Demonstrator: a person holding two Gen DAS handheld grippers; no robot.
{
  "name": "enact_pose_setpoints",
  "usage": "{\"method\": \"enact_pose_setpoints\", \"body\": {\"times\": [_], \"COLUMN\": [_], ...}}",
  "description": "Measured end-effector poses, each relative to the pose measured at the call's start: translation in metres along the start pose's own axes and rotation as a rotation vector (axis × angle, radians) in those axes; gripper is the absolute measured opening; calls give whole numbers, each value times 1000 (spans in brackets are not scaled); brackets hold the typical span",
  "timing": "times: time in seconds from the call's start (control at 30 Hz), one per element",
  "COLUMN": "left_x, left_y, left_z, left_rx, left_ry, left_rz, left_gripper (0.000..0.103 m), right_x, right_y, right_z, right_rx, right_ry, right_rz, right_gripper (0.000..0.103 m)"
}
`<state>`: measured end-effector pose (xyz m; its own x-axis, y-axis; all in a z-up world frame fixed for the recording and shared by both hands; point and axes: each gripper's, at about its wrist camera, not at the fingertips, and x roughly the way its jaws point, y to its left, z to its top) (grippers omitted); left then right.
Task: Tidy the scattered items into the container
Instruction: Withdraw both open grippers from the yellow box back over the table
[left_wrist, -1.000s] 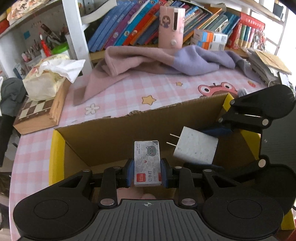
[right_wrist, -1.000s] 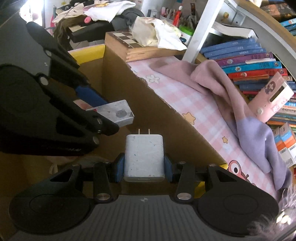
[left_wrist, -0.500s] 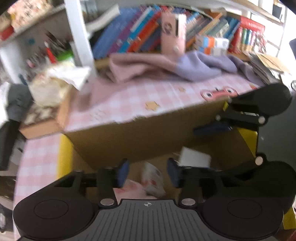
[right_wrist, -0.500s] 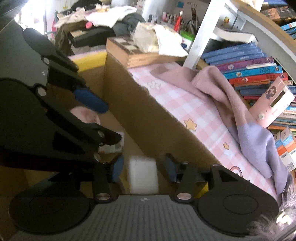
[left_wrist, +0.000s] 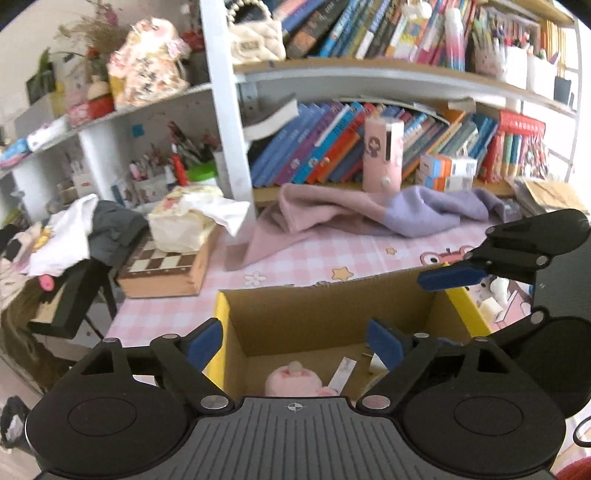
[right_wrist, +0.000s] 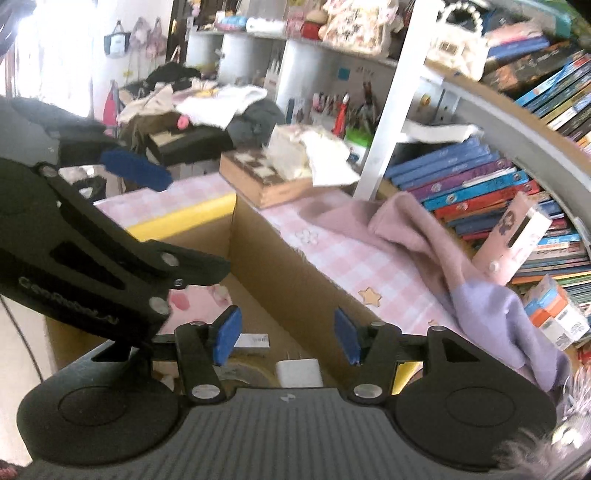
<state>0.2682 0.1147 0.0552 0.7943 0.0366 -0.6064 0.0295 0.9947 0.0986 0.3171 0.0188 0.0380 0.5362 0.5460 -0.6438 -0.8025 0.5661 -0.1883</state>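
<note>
left wrist view first: the left gripper (left_wrist: 293, 341) hangs over the open cardboard box (left_wrist: 325, 306), its blue-padded fingers (left_wrist: 205, 339) spread wide and still opening, with nothing between them. below the gap, on the box floor, lie a round, soft pink plush toy (left_wrist: 291, 380) and a small flat staple box (left_wrist: 343, 373) lying tilted; neither touches the pads. beside the right pad a white edge with two thin metal prongs peeks out, the charger plug (left_wrist: 375, 360). the box is plain brown corrugated card with a raw top edge and glossy yellow outer flaps. at the right, the right gripper (left_wrist: 448, 277) reaches over the box's far corner, black and hard-looking with one blue pad.

right wrist view: the right gripper's jaws are apart and opening, empty. the charger plug (right_wrist: 299, 371), a smooth white block with rounded corners and its prongs pointing away from the camera, rests on the box floor below the gap, clear of both pads. to its left the staple box (right_wrist: 253, 341) lies flat, and further in is a patch of pink fabric, likely the plush. the left gripper (right_wrist: 136, 173) crosses the left of the frame above the box.

beyond the box, a pink checked tablecloth (left_wrist: 321, 254) with stars covers the table; on it lie a rumpled pink and lilac fleece cloth (left_wrist: 369, 214) and a wooden chessboard case (left_wrist: 166, 269), with packed bookshelves (left_wrist: 332, 147) behind.
</note>
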Motion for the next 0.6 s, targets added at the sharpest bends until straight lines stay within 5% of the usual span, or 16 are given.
{"method": "enact_pose_setpoints", "body": {"times": [0.6], "left_x": [-117], "left_y": [-26], "left_z": [-63], "left_rx": [-29], "left_ry": [-124], "left_rz": [111], "left_gripper": [102], "right_x": [-115], "right_y": [40], "right_z": [-48], "right_rx": [175], "right_ry": [-172], "right_rz": [-138], "right_gripper": [64]}}
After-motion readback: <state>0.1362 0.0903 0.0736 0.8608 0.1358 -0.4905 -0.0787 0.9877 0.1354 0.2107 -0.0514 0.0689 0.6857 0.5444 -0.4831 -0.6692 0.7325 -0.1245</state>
